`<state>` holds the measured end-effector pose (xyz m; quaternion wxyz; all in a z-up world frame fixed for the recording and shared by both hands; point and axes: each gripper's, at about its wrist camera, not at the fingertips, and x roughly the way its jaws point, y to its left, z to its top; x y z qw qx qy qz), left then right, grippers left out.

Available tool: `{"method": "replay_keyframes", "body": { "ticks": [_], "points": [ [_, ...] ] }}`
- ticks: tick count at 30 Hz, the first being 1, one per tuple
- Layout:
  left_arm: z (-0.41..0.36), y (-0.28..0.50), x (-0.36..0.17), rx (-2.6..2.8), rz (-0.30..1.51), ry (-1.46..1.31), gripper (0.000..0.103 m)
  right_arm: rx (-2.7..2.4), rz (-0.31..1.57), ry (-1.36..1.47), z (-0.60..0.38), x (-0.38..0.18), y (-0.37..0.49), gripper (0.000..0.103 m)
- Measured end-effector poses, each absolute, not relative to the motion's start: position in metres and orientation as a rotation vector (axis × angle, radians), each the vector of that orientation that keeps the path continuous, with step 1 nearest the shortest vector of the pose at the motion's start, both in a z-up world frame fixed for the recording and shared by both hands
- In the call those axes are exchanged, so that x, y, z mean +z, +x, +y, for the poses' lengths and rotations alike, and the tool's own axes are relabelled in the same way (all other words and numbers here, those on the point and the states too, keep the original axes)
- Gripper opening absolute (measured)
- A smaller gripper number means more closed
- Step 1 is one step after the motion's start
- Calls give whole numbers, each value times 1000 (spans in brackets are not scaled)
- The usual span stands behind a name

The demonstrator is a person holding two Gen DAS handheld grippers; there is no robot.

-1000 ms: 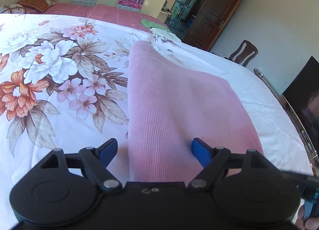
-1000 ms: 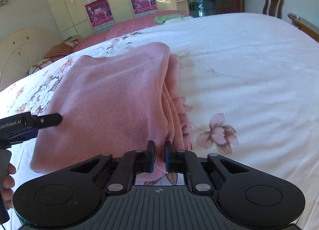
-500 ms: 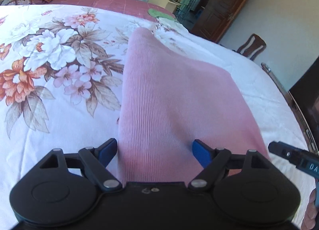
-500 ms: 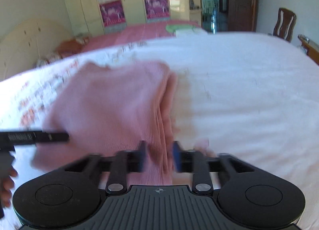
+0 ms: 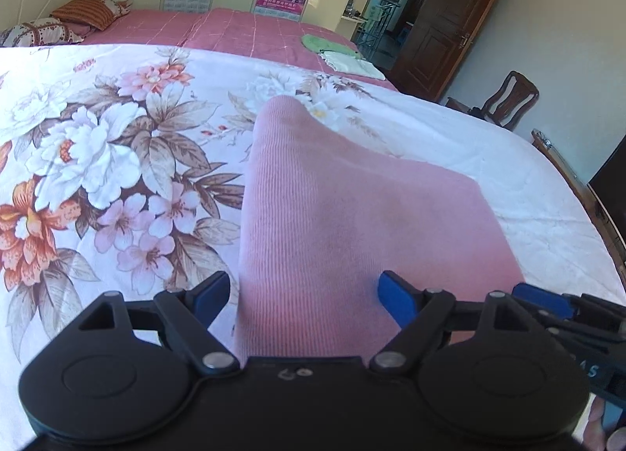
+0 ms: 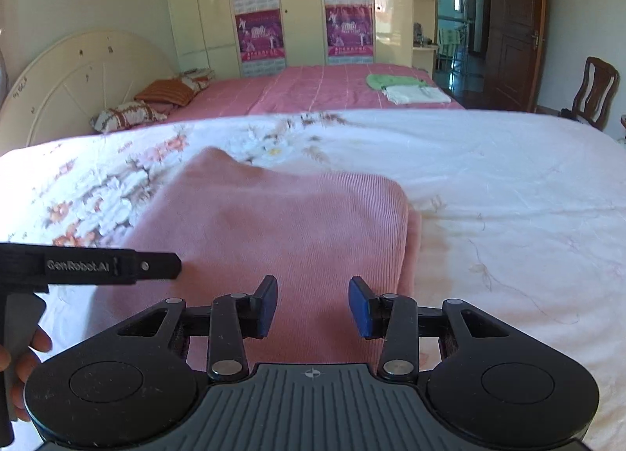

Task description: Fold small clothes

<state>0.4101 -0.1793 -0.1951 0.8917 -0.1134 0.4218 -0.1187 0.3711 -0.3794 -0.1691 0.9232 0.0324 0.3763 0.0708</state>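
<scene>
- A floral bedspread is covering the large near bed, with printed flowers crowding its left part and plain white cloth stretching away on the right.
- A second bed with a pink checked cover is standing beyond it, carrying two pillows near the headboard and a green and a white folded cloth near its foot.
- A pale wardrobe with purple posters is lining the far wall, a dark wooden door is standing to its right, and a wooden chair is sitting by the wall.
- The pink ribbed garment is lying folded on the floral bedspread, its far left corner humping up and a thinner layer peeking out along its right edge.
- The left gripper is hovering over the near end of the garment with its blue-padded fingers spread wide, gripping nothing.
- The right gripper is hanging over the same near end, just beside the left one, its fingers parted about halfway and also gripping nothing.
</scene>
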Motion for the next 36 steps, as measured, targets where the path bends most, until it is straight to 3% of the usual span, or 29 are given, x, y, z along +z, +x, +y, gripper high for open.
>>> {"method": "replay_keyframes", "body": {
  "ticks": [3,5,12,13,14,16,30,31,32,36],
  "points": [
    [-178,410,-201,-258,881,-243,85,134,796,29,-391,-189,369,36],
    [-178,410,-201,-260,881,-245,85,109,777,-5,-396,-195,365,9],
    [-180,413,-196,-263,891,-224,87,132,789,108,-412,-178,371,8],
    [-180,414,-196,-262,895,-226,87,133,783,138,-415,-174,372,15],
    [-180,416,-196,-263,898,-226,87,129,776,155,-417,-171,373,40],
    [-181,417,-194,-264,902,-222,87,99,748,158,-419,-166,373,78],
    [-181,439,-205,-365,973,-275,90,105,871,316,-446,-184,402,77],
    [-179,440,-208,-377,976,-288,89,106,885,338,-449,-189,404,76],
    [-179,440,-212,-390,974,-296,88,117,904,370,-452,-196,407,67],
    [-185,441,-215,-414,953,-275,87,122,885,463,-461,-200,411,67]
  ]
}}
